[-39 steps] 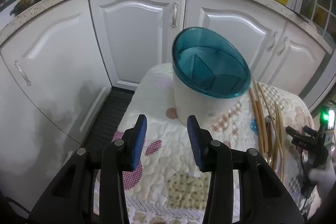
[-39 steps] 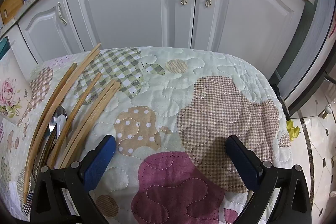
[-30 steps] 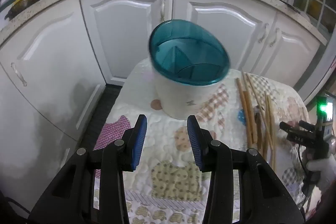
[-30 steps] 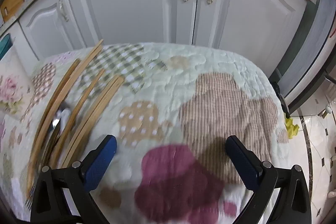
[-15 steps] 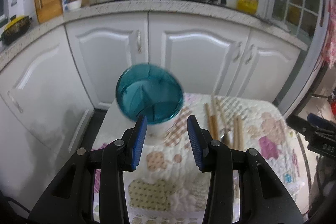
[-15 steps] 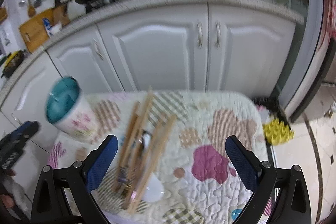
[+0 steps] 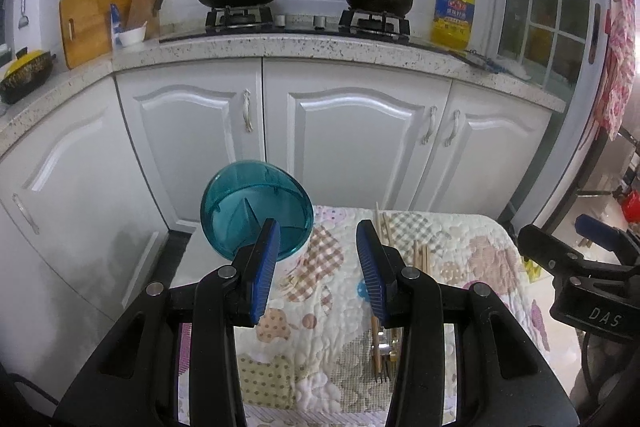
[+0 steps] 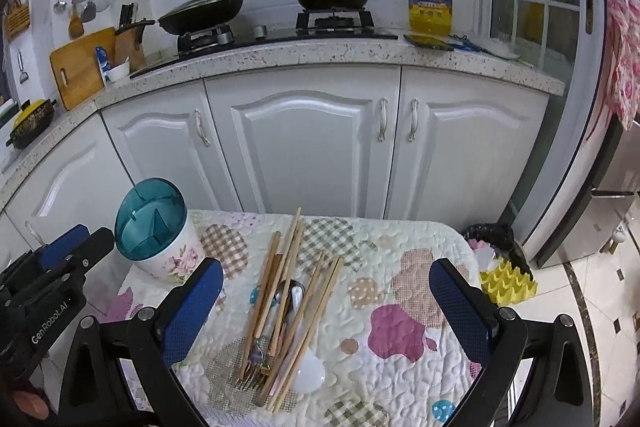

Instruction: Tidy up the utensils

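1. Utensils [image 8: 286, 323] are what the task turns on, and in the left wrist view only part of the pile shows, behind the right finger of the left gripper [image 7: 318, 269]: chopstick ends near the far edge of the quilted table [image 7: 472, 267] and fork tines nearer the camera. The left gripper hangs above the table's left half with its jaws parted a moderate way and nothing between them. The teal-topped holder [image 7: 256, 211] stands at the far-left corner, its divided top facing up, probably so each sort of utensil gets its own slot. The right gripper's black body shows at the right edge.

2. In the right wrist view the utensils lie in 1 loose heap in the middle of the quilted table: several wooden chopsticks [image 8: 292, 259] running from near edge to far edge, forks [image 8: 250, 367], a white spoon [image 8: 306, 373] and a metal spoon under them. The right gripper [image 8: 326, 311] hovers above the heap, jaws spread wide and empty, seemingly ready to come down on a piece. The holder sits well apart, at the far-left corner.
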Tool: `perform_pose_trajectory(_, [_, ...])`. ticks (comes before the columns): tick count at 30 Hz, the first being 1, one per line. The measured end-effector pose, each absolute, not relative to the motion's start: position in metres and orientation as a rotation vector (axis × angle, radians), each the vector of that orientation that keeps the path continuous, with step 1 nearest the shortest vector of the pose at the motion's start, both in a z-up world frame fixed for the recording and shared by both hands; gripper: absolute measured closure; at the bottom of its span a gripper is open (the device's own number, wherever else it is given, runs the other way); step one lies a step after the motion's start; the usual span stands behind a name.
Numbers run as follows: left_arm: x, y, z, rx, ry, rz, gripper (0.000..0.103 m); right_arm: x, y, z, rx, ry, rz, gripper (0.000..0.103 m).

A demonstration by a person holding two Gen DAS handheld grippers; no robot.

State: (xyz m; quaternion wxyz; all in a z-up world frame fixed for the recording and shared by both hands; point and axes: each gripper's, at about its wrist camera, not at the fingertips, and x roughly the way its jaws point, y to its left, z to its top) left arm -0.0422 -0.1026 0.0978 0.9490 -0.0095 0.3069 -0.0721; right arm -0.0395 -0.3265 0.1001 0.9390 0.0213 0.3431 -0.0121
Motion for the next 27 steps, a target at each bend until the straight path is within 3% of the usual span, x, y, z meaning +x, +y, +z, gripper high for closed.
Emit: perform_pose_trajectory(27, [-0.0472,-0.0966,0.0938,-0.018,0.628,-0.151,0.064,-0.0379,-0.3194,0.1007,0.021,0.703,-0.028,0.001])
